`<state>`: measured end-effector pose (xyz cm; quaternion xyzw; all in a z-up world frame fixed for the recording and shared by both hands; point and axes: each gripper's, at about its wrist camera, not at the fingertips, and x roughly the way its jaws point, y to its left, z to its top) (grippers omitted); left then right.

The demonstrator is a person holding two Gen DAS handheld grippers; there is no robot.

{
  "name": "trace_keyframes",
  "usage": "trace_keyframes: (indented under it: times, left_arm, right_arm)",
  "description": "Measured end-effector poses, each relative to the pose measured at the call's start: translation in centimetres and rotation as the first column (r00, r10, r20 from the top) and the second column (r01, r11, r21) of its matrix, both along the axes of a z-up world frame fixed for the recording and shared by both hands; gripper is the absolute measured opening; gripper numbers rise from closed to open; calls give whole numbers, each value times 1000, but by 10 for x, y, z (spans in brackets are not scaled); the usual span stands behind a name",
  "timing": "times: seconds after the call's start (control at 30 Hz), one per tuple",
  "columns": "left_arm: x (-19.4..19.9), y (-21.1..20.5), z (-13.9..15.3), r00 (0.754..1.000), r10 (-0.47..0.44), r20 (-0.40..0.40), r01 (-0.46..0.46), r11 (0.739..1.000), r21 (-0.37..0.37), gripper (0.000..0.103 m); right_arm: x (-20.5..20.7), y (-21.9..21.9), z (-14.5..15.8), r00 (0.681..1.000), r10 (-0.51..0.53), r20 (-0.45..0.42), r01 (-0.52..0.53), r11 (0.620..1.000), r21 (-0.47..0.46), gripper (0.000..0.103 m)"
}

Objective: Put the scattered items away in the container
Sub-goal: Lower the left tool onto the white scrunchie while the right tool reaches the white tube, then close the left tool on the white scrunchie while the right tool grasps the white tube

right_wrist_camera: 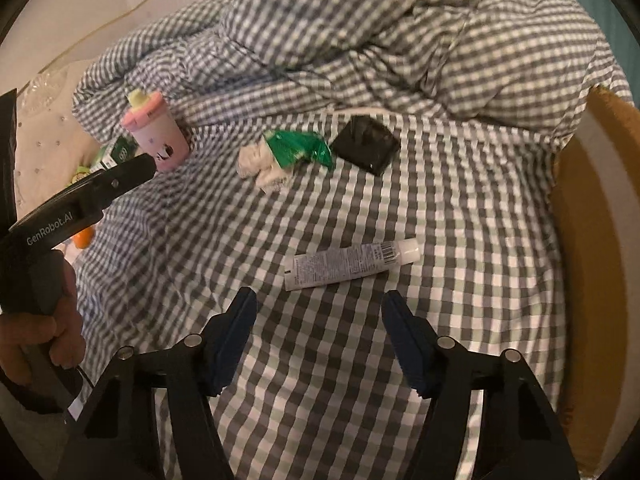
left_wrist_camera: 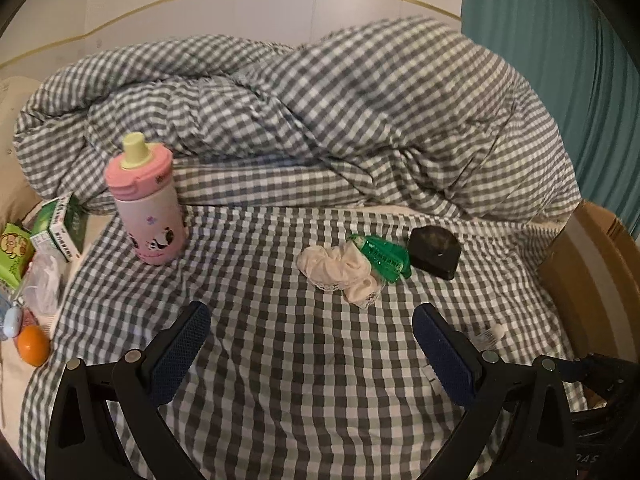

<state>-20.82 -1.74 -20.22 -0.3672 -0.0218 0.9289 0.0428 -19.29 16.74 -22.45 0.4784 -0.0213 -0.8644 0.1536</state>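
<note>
Gingham everywhere: grey-and-white checked sheet (left_wrist_camera: 304,360) spread flat, matching quilt (left_wrist_camera: 320,112) bunched in soft folds behind. Left gripper (left_wrist_camera: 310,344) hovering low over bare cloth, textured blue pads spread wide, gripping nothing. Right gripper (right_wrist_camera: 320,328) likewise gaping and empty, white tube (right_wrist_camera: 352,265) lying flat on the sheet just ahead of its tips, crimped at one end, white cap at the other, fine print and a barcode too small to read. Further up the sheet, cream scrunchie (left_wrist_camera: 340,270) with lacy trim, crinkly green wrapper (left_wrist_camera: 382,256) touching it, chunky black block (left_wrist_camera: 434,252) just beside. Pink bottle (left_wrist_camera: 146,200) upright near the quilt, pale yellow spout, panda printed low on its side. Green and white boxes (left_wrist_camera: 60,228) and orange ball (left_wrist_camera: 34,346) off the sheet's left edge. Cardboard box (right_wrist_camera: 592,280) at the right edge of the bed. "GenRobot.AI" legible on the left gripper's body in the right wrist view
</note>
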Motion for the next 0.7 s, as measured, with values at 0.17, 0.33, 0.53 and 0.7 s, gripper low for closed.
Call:
trace_keyframes:
  times: [0.17,0.33,0.53,0.7]
  left_arm:
    - [-21,3,-21,1000,-13,21,13,1000,-5,103]
    - [-43,7,-37,999,-25,37,25,1000,-12,103]
    - [-68,11,-54,997,-48,58,48,999,4,103]
    - [-87,20,-68,996,-55,77,55,998,5,103]
  right_arm:
    - [-18,-2,-19,999,-6,31,6,1000,-6,65]
    - [-36,-6,-33,998,-9,56,10,1000,-17,65]
    - [-50,-10,-49,997,1,80,0,1000,-22,65]
    - [-60,-8,-54,997,1,81,1,1000,-28,65]
